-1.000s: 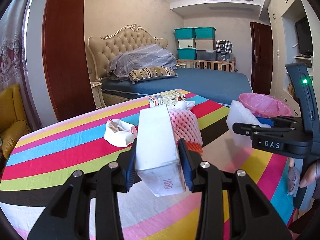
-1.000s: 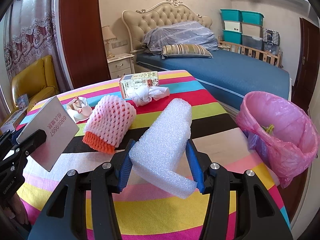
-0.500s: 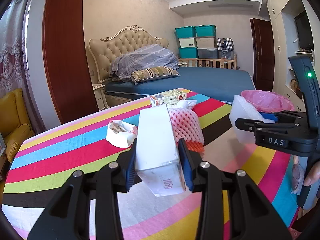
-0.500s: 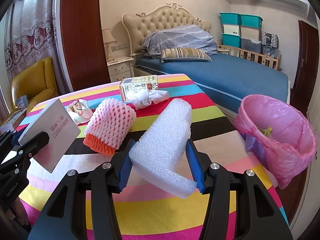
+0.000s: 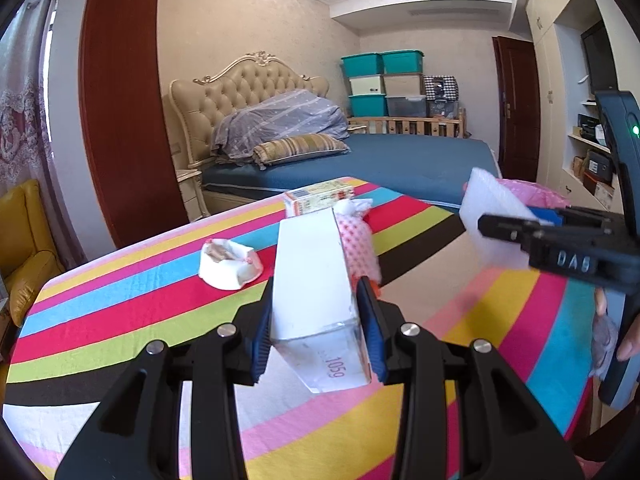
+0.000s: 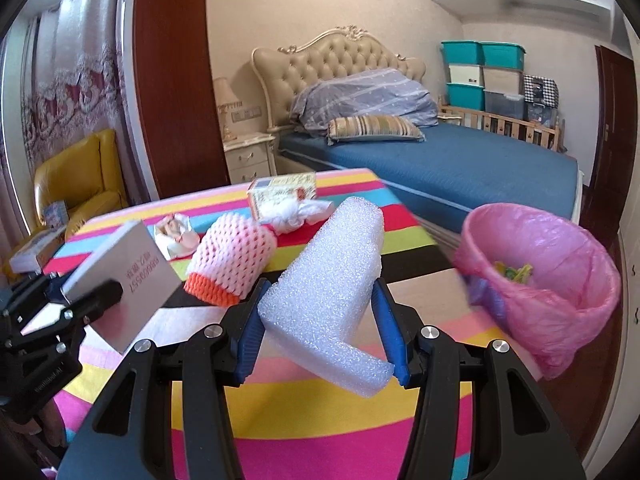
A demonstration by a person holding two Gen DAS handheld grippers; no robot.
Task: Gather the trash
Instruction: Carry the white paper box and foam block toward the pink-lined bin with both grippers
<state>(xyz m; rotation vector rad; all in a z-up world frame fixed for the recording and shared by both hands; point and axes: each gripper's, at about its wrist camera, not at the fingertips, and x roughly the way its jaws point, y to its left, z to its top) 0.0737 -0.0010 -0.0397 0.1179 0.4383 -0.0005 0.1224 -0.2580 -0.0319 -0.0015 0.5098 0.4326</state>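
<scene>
White box [image 5: 316, 280] printed "1059", right claw [image 5: 516, 224] marked "DAS"

on the table [image 6: 320, 420] a net sleeve [image 6: 232, 260] lies before a carton [image 6: 282, 192]; the bin [image 6: 560, 280] stands right, the bed [image 6: 460, 164] behind.

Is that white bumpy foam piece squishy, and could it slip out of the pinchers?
The foam piece is probably squishy and very light: its surface is all tiny bubbles. It likely keeps its bent shape, since it sticks out unsupported. The right gripper pinches it from both sides, and its ribbed blue pads should stop slipping.
</scene>
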